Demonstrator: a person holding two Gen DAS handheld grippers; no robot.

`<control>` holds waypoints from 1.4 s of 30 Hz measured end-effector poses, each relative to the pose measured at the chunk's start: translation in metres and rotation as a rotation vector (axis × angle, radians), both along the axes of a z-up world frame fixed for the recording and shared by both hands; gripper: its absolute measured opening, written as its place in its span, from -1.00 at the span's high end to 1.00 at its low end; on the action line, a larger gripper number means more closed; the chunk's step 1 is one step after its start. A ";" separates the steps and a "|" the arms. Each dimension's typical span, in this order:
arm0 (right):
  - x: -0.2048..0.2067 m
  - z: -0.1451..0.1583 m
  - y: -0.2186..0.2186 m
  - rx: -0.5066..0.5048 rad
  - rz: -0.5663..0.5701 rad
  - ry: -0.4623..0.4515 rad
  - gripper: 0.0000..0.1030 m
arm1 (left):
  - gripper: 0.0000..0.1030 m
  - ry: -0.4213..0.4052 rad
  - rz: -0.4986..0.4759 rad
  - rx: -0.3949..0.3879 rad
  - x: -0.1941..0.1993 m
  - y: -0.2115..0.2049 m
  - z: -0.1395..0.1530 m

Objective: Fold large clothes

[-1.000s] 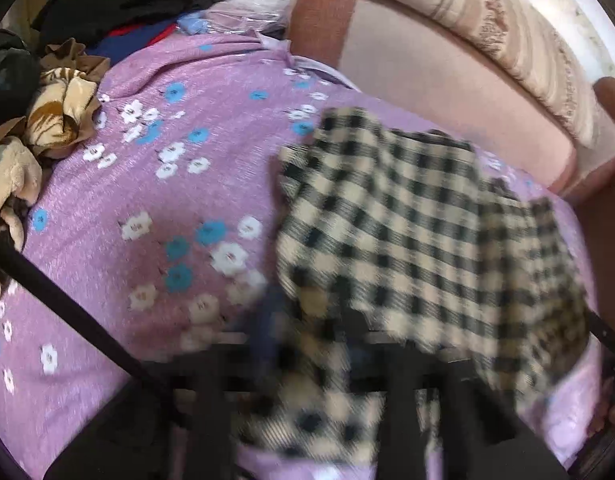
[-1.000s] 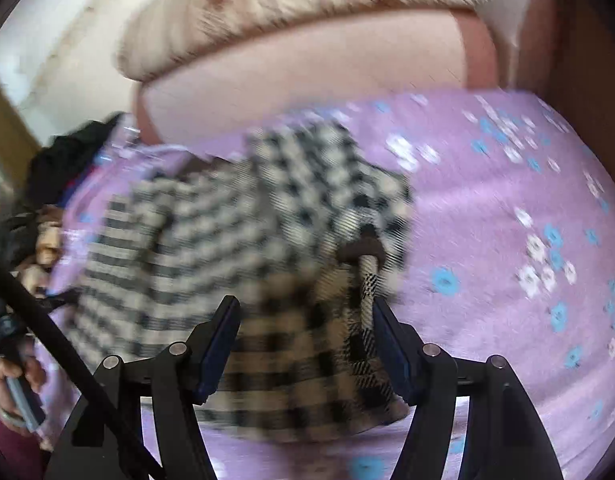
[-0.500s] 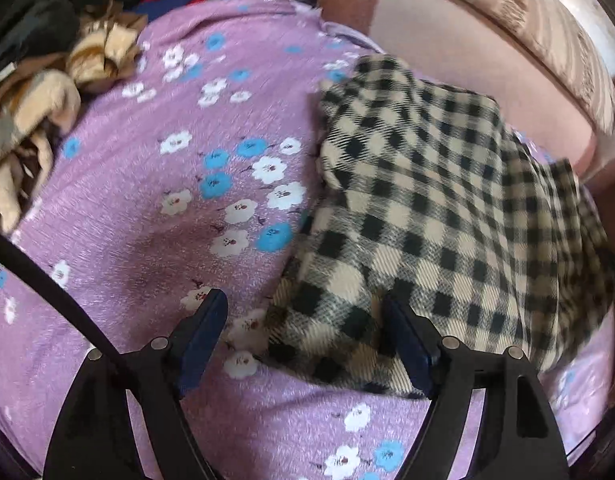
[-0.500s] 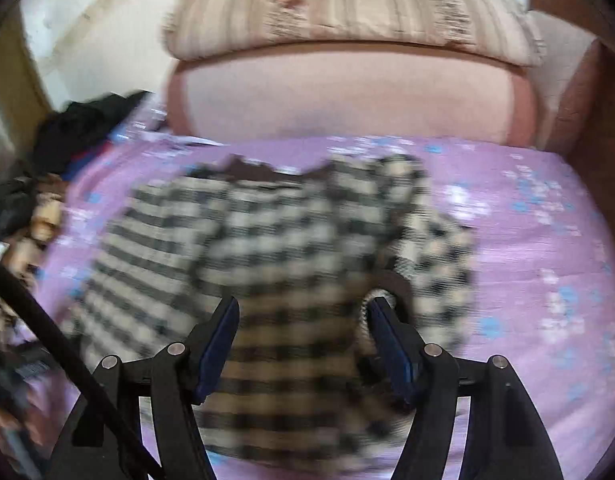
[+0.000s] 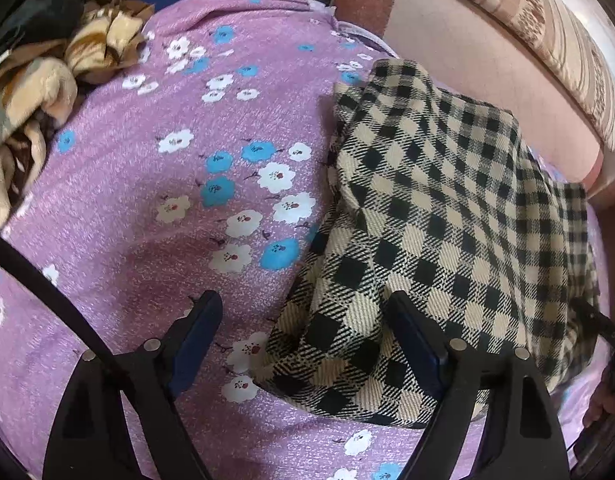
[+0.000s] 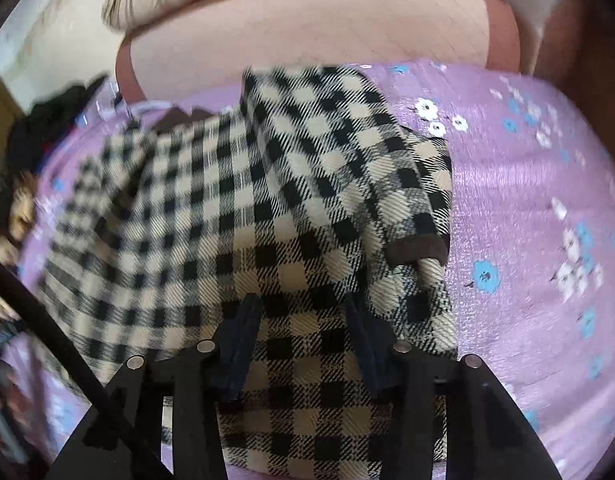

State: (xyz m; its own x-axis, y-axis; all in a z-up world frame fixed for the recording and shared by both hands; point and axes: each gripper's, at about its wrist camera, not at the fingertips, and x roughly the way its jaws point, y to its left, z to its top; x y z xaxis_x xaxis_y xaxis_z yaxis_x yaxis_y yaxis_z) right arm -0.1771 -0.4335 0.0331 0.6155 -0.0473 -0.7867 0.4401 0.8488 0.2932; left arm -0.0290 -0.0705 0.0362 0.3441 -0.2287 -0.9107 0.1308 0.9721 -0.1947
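Purple floral bedsheet point(image 5: 155, 208) carries black-and-cream checked woollen garment point(image 5: 427, 216). Left tongs point(image 5: 303, 344) gape, empty, astride its near-left corner; right tongs point(image 6: 303, 336) half-open over near hem.

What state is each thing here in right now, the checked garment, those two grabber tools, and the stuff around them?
Checked garment: partly folded, layers overlapping, lying on the bedsheet.
Left hand-held gripper: open, holding nothing, at the garment's corner.
Right hand-held gripper: open, narrower gap, over the garment, not gripping it.
Floral bedsheet: spread out, slightly rumpled.
Clothes pile: crumpled, unfolded.
Striped pillow: resting on the pink cushion.
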 end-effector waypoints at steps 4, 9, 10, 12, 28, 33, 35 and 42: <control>-0.006 0.028 0.007 0.029 -0.009 -0.077 -0.16 | -0.63 0.013 0.032 -0.037 0.005 0.005 0.000; 0.028 0.050 0.049 0.091 0.145 -0.183 -0.40 | -0.64 0.018 0.056 -0.072 0.010 0.005 -0.004; 0.040 0.050 0.060 0.085 0.168 -0.182 -0.40 | -0.65 0.014 0.056 -0.072 0.011 0.004 -0.003; 0.068 0.049 0.077 0.051 0.208 -0.167 -0.39 | -0.65 0.000 0.049 -0.076 0.013 0.001 -0.004; 0.102 0.005 0.084 0.025 0.203 -0.081 -0.29 | -0.65 -0.055 -0.016 -0.253 0.059 -0.020 -0.017; 0.083 0.001 0.072 0.106 0.199 -0.096 -0.31 | -0.65 -0.040 -0.059 -0.330 0.077 -0.031 -0.023; 0.084 0.001 0.073 0.116 0.202 -0.096 -0.34 | -0.65 -0.035 -0.074 -0.369 0.075 -0.032 -0.023; 0.078 0.000 0.070 0.124 0.205 -0.101 -0.37 | -0.65 -0.035 -0.215 -0.474 0.066 -0.054 -0.014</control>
State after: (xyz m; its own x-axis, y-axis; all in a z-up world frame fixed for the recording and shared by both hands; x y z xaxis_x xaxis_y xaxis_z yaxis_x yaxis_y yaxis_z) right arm -0.0986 -0.3638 0.0330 0.6782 0.1790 -0.7127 0.2258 0.8721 0.4340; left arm 0.0375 -0.1244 0.0224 0.2720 -0.6821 -0.6788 0.3323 0.7285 -0.5990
